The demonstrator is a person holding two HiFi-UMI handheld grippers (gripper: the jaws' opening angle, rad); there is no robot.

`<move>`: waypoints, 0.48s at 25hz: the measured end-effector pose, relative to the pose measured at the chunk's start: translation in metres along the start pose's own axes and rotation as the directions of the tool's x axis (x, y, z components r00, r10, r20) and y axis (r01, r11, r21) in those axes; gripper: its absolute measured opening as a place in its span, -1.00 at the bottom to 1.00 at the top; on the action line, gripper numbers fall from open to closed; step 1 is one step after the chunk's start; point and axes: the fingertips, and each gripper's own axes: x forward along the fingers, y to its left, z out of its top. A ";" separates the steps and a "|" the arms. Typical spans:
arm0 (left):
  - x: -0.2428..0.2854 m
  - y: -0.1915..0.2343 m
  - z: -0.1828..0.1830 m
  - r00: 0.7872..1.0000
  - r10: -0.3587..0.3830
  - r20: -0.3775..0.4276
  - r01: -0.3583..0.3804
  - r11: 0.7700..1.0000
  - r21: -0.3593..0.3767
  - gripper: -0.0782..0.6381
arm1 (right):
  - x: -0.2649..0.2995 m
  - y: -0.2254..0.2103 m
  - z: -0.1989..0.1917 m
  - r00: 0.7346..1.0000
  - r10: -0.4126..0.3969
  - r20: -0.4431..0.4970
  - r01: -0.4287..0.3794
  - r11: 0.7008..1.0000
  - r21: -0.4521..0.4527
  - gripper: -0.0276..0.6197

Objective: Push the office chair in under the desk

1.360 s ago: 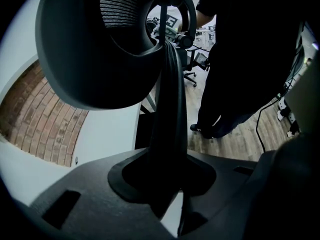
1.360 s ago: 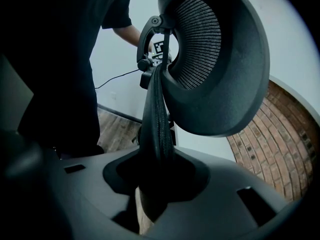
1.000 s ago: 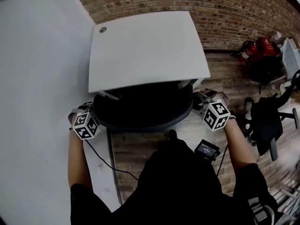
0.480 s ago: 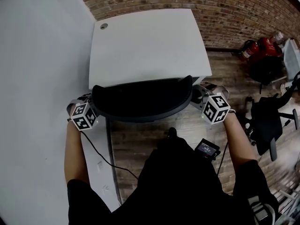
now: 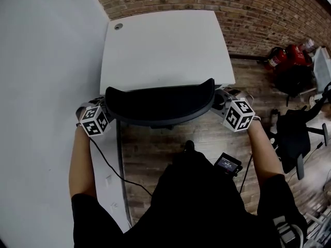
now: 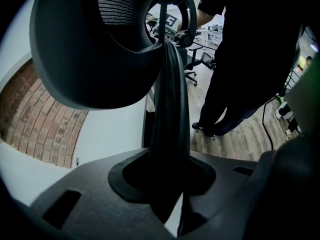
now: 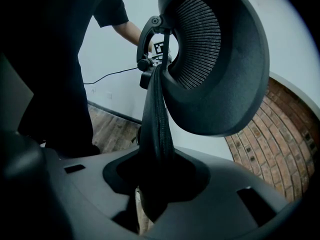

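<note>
Two-handed: clamping the left gripper (image 5: 105, 110) on the left end of the office chair (image 5: 160, 106) backrest, clamping the right gripper (image 5: 221, 101) on its right end. Holding that long axis crosswise, lying along the near edge of the desk (image 5: 165, 45) straight ahead; probably needing an even push from both sides.

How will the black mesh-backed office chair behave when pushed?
Likely glides straight: left gripper and right gripper clamp both backrest ends of the black mesh-backed office chair, curbing swivel. The wood-plank floor looks smooth. The thin rim may flex slightly.
</note>
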 end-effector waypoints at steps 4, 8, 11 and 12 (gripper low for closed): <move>-0.002 0.005 -0.001 1.000 0.001 0.003 -0.001 1.000 -0.003 -0.44 | -0.001 -0.004 0.002 1.000 -0.001 0.000 0.001 1.000 0.005 -0.58; -0.001 0.005 -0.004 1.000 0.009 0.001 -0.009 1.000 -0.009 -0.44 | 0.002 -0.003 0.004 1.000 -0.005 0.000 0.005 1.000 0.005 -0.58; 0.001 0.004 -0.003 1.000 0.018 0.002 -0.018 1.000 -0.011 -0.44 | 0.002 -0.001 0.002 1.000 -0.009 -0.003 0.009 1.000 0.005 -0.57; 0.001 0.003 -0.003 1.000 0.020 0.001 -0.020 1.000 -0.012 -0.44 | 0.002 0.000 0.002 1.000 -0.007 -0.006 0.007 1.000 0.008 -0.57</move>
